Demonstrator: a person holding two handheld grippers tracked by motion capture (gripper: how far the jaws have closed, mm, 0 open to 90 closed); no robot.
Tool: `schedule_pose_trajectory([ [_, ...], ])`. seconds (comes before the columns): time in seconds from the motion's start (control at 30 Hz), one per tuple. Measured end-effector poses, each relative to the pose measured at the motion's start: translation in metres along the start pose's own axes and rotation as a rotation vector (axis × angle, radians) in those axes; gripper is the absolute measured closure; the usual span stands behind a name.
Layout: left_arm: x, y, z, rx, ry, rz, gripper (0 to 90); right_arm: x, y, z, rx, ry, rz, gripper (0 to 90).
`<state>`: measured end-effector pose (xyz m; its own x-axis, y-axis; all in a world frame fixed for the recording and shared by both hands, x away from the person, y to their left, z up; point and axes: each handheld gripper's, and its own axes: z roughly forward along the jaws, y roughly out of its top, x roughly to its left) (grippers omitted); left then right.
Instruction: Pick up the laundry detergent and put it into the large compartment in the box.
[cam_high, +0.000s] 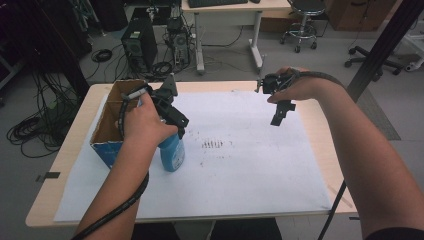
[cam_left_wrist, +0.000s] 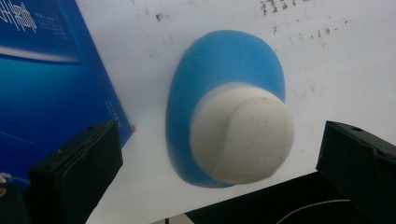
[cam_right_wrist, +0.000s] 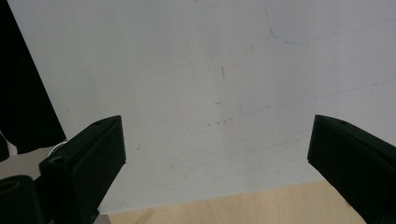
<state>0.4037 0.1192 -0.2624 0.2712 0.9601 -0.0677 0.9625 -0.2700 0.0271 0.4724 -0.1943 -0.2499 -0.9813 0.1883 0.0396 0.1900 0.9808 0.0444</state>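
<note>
High view, forearms: the person's two forearms come in from the bottom edge, nearest the camera; the left hand (cam_high: 142, 122) and right hand (cam_high: 300, 87) each carry a gripper
High view, left gripper (cam_high: 172, 120): held right above the blue bottle (cam_high: 172, 152); whether its jaws touch the bottle cannot be told from here
High view, bottle: stands upright on the white paper sheet (cam_high: 240, 160) that covers the worktop (cam_high: 55, 165), just beside the open cardboard box (cam_high: 107, 127)
High view, right gripper (cam_high: 278, 112): held in the air over the far right part of the sheet, well apart from the bottle
Left gripper view, jaws: spread wide, one on each side of the bottle's white cap (cam_left_wrist: 243, 133), not pressing it
Left gripper view, bottle (cam_left_wrist: 224, 70): seen from above, blue body on the paper, the blue box wall (cam_left_wrist: 46, 79) close at its side
Right gripper view, jaws: spread, nothing between them, bare paper (cam_right_wrist: 210, 93) below and the worktop edge (cam_right_wrist: 243, 207) near the bottom
Progress: judged early; the left gripper is lined up over the cap but no grip is made yet
Left to do: likely close on the bottle, lift it and carry it, perhaps into the box
</note>
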Motion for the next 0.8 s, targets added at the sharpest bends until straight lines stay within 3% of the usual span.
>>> schedule_pose_trajectory([
  [0.43,0.003,0.004,0.019,0.007,-0.009,-0.016,0.4,0.001,0.002,0.005,0.001,0.007,-0.004,4.1],
  [0.8,0.003,0.004,0.026,0.003,0.011,-0.014,0.4,0.0,0.002,0.007,0.002,0.006,-0.009,4.2],
])
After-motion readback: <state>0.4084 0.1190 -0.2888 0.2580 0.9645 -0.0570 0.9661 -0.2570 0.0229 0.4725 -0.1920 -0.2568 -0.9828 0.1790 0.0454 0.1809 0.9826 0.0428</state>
